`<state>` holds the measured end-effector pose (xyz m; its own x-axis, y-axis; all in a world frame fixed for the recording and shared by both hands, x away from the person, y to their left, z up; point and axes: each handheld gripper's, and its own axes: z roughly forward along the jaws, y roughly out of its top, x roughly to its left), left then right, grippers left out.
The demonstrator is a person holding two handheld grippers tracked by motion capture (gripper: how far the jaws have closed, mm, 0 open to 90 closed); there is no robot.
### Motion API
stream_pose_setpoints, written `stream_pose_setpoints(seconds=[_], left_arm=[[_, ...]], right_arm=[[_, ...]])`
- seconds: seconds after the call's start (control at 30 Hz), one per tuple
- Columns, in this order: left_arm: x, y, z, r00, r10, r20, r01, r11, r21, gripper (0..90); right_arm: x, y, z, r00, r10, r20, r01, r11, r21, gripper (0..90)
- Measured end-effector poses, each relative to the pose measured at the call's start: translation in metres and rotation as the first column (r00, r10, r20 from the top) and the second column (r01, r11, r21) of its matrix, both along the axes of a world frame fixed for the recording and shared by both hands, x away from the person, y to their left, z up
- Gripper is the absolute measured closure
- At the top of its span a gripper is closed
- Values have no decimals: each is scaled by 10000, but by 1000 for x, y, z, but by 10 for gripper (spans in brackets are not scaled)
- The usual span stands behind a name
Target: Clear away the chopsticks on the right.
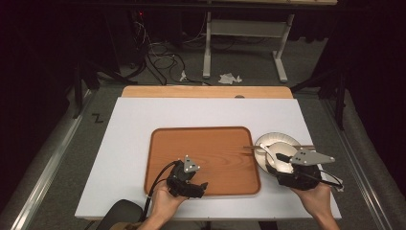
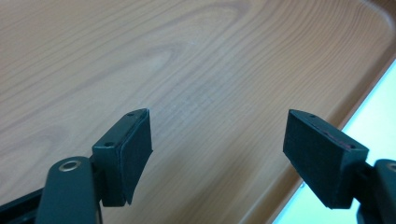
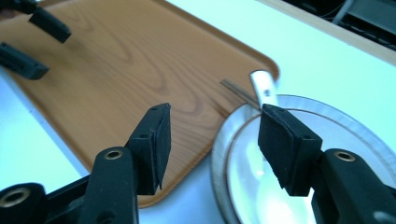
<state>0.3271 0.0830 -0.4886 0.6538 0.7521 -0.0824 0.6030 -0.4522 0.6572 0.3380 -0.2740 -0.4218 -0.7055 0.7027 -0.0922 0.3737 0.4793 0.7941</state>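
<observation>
White tabletop (image 1: 134, 143) fills mid-frame in the high view, with a rectangular wooden tray (image 1: 201, 143) at centre and a round white plate (image 1: 268, 141) just right. Left gripper (image 2: 217, 154) view: jaws wide apart over bare tray wood, holding nothing. Right gripper (image 3: 212, 144) view: jaws parted, empty, above tray edge and plate rim.

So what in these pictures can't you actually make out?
- Plate, high view: its near part is hidden behind the right gripper.
- Spoon, right gripper view: its bowl is washed out by glare and partly behind a jaw.
- Chopsticks, high view: too thin and blurred to count.
- Tray, left gripper view: cut off by the frame edges.
</observation>
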Motion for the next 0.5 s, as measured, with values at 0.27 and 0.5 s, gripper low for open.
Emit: stream_pose_setpoints(seconds=[0.27,0.5], left_arm=[[2,1,0,10000,30,-38,-30,10000,-57,240],[3,2,0,9999,98,-73,-99,9999,-82,239]], right_arm=[[11,-31,7,9967,-802,-148,811,9939,741,486],[27,-54,9,9881,-1509,-310,1531,9839,923,528]])
